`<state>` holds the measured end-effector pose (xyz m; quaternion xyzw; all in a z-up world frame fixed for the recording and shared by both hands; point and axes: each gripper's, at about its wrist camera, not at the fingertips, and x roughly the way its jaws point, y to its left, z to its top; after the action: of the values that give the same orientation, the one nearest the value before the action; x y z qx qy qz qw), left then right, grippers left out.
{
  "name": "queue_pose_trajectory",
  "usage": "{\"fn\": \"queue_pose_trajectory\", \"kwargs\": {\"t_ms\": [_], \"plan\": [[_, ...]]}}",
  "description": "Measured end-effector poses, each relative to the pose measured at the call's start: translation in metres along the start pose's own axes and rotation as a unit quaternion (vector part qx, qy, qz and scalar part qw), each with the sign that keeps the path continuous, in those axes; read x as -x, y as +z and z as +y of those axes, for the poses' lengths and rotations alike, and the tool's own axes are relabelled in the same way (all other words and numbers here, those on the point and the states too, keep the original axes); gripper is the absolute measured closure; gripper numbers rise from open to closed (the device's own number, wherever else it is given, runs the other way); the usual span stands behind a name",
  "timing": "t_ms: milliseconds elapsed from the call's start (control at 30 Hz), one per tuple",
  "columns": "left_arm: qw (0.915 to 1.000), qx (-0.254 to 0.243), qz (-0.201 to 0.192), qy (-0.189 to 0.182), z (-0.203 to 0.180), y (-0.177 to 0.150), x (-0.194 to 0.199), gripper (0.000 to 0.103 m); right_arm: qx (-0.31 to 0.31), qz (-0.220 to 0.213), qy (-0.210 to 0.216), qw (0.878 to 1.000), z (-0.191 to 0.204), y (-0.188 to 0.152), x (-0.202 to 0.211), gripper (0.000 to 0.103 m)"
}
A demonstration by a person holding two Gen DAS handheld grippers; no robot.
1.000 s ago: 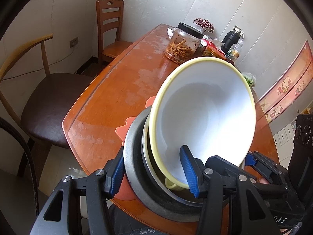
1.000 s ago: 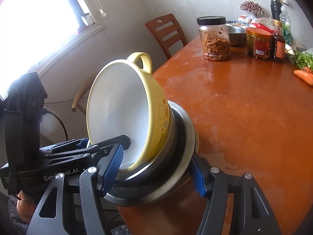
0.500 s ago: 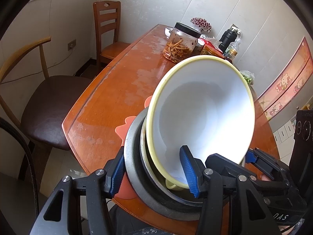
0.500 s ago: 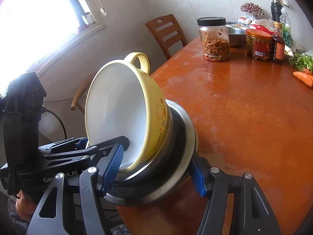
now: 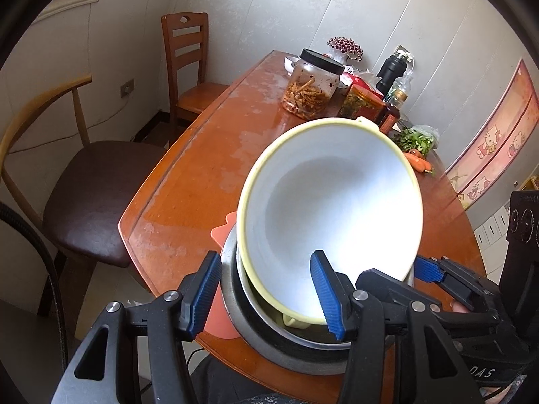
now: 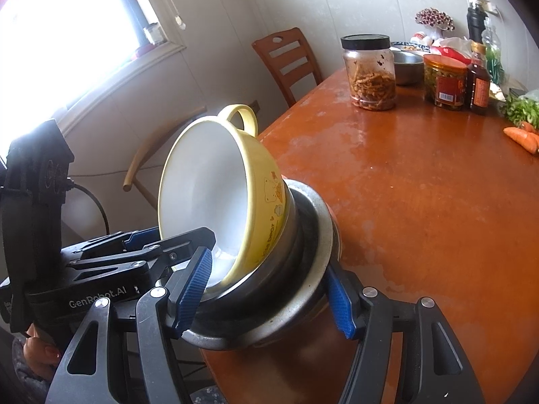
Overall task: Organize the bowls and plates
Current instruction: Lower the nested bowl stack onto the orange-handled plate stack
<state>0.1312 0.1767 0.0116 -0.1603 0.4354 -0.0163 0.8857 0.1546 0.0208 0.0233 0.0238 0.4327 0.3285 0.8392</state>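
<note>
While both grippers, left (image 5: pixel 267 294) and right (image 6: pixel 269 298), are clamping the stacked steel dishes (image 6: pixel 296 306) at the table (image 6: pixel 421 202) edge, the tilted yellow bowl (image 5: pixel 331 215) is nesting inside, likely for carrying.

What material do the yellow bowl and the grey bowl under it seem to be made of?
Yellow bowl: probably glazed ceramic or melamine; glossy white inside, a printed bear outside, a moulded loop handle. Which of the two is unclear.
Grey bowl: likely stainless steel; dull silvery sheen, thin rolled rim, soft reflections.

orange wooden table (image 5: pixel 215 155) bears metal bowl (image 6: pixel 303 289), jars (image 6: pixel 369 70), carrots (image 6: pixel 522 136).
</note>
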Motion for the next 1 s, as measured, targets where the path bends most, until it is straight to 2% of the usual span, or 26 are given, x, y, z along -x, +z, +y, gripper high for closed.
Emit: {"fn": "queue_pose_trajectory", "kwargs": {"t_ms": [1000], "plan": [[0.9999,-0.007,-0.013,-0.003,-0.001,-0.004,0.014,0.044,-0.001,-0.008,-0.008,1.0,0.004,-0.004,0.011,0.036]]}}
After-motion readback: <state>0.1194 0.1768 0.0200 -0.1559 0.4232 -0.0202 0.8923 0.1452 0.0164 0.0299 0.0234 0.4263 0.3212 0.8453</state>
